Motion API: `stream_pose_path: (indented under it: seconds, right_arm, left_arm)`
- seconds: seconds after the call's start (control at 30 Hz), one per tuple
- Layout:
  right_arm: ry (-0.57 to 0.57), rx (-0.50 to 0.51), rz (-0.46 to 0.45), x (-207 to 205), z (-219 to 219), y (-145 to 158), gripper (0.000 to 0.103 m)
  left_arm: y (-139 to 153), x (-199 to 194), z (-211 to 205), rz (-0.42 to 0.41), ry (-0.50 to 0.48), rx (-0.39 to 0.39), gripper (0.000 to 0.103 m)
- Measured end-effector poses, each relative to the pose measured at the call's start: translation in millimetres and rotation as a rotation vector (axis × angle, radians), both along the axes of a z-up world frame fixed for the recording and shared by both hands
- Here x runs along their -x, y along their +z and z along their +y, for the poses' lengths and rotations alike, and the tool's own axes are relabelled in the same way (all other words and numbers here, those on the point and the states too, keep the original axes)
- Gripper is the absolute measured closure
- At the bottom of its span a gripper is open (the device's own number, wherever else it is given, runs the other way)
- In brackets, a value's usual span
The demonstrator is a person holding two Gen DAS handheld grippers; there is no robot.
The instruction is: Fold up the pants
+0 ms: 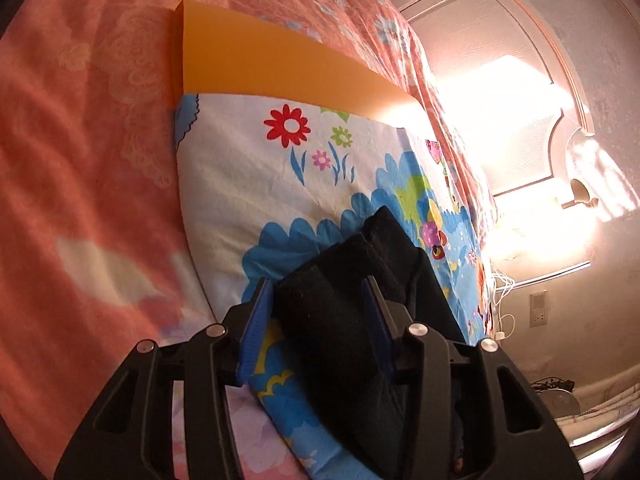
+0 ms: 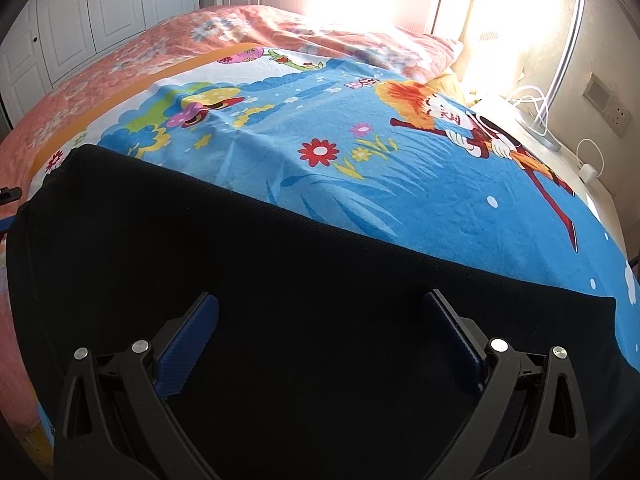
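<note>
The black pants (image 2: 280, 280) lie spread on a bed, on a bright cartoon sheet (image 2: 360, 168) that covers an orange mat (image 1: 260, 60), with the pink floral bedspread (image 1: 80, 140) all around. Nearest, the right claw (image 2: 320, 336) hangs with its blue pads wide apart above a flat stretch of the dark cloth, gripping nothing. On the other side, the left claw (image 1: 318, 312) stands half-closed with a bunched end of the pants (image 1: 340, 300) between its pads; the cloth fills the gap and seems pinched, though I cannot swear both pads press firmly. The fabric looks soft, light and limp, a knit with a ribbed or seamed edge, so it should drape and sag wherever it is not supported, and a single layer could slip free of a loose pinch. I judge the best places to take hold are the thick seamed edges and corners, waistband or hem, one claw at each end, so the fold falls straight. Beyond the pants the sheet runs blue toward the far side, then the bedspread, white wardrobe doors (image 2: 100, 8) and glaring window light.
</note>
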State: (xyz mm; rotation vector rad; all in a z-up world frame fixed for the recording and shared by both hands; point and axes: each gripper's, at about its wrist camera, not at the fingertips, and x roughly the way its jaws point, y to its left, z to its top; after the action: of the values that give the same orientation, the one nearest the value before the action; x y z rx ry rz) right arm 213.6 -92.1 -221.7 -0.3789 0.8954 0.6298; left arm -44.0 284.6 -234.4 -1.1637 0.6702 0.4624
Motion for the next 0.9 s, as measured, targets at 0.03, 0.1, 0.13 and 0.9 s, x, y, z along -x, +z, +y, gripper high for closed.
stream_pose_path:
  seconds: [0.03, 0.1, 0.13, 0.9]
  right_arm:
    - [0.003, -0.016, 0.007, 0.7, 0.7, 3.7, 0.016]
    - [0.028, -0.072, 0.049, 4.6, 5.4, 11.5, 0.026]
    - [0.051, -0.1, 0.077, 8.0, 10.8, 14.7, 0.026]
    - [0.126, 0.005, 0.028, 43.8, 81.8, -1.9, 0.027]
  left_arm:
    - [-3.5, -0.2, -3.0, -0.002, -0.003, 0.005, 0.06]
    - [-11.9, -1.9, -7.7, -0.008, -0.013, 0.035, 0.06]
    - [-17.2, -4.5, -9.1, -0.021, -0.019, 0.055, 0.06]
    - [-37.6, -2.9, -10.4, -0.206, -0.038, 0.148, 0.059]
